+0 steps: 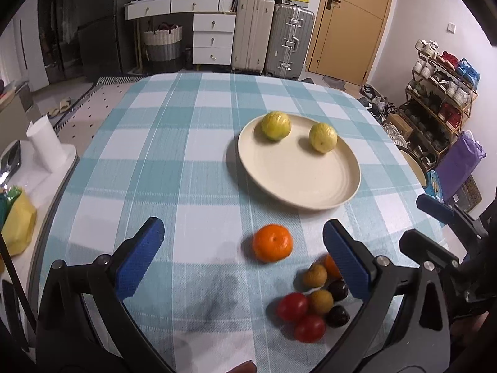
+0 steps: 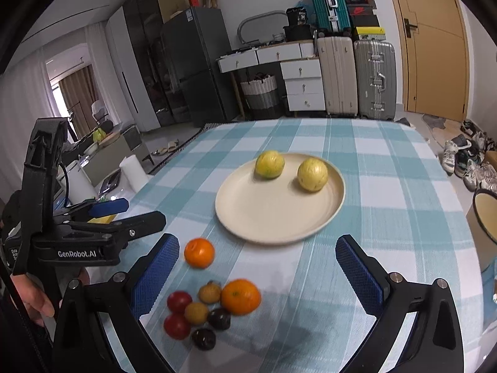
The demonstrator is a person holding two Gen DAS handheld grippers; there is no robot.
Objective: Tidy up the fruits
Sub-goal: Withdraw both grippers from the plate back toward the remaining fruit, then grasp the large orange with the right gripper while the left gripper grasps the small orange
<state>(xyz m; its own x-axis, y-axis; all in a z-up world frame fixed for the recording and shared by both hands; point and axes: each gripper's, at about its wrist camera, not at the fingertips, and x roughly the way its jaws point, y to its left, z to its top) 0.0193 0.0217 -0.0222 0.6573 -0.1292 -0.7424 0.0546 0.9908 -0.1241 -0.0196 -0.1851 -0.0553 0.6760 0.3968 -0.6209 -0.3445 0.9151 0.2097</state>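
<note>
Hovering wide open and empty, left claw (image 1: 242,255) brackets an orange (image 1: 272,243) lying near the plate (image 1: 310,186), probably next aboard. Right claw (image 2: 257,267), equally open, holds nothing. Two lemons (image 1: 275,125) already plated.

Two fisheye views look forward along blue-padded fingers, from low over the near edge of a checked table (image 1: 186,143), facing the far wall of suitcases (image 1: 273,40). The left wrist view sits left and close to the cloth; the right wrist view sits further right and sees the left gripper (image 2: 124,211) at its left edge. Both share the cream plate (image 1: 298,186) (image 2: 264,217) at mid-table.
</note>
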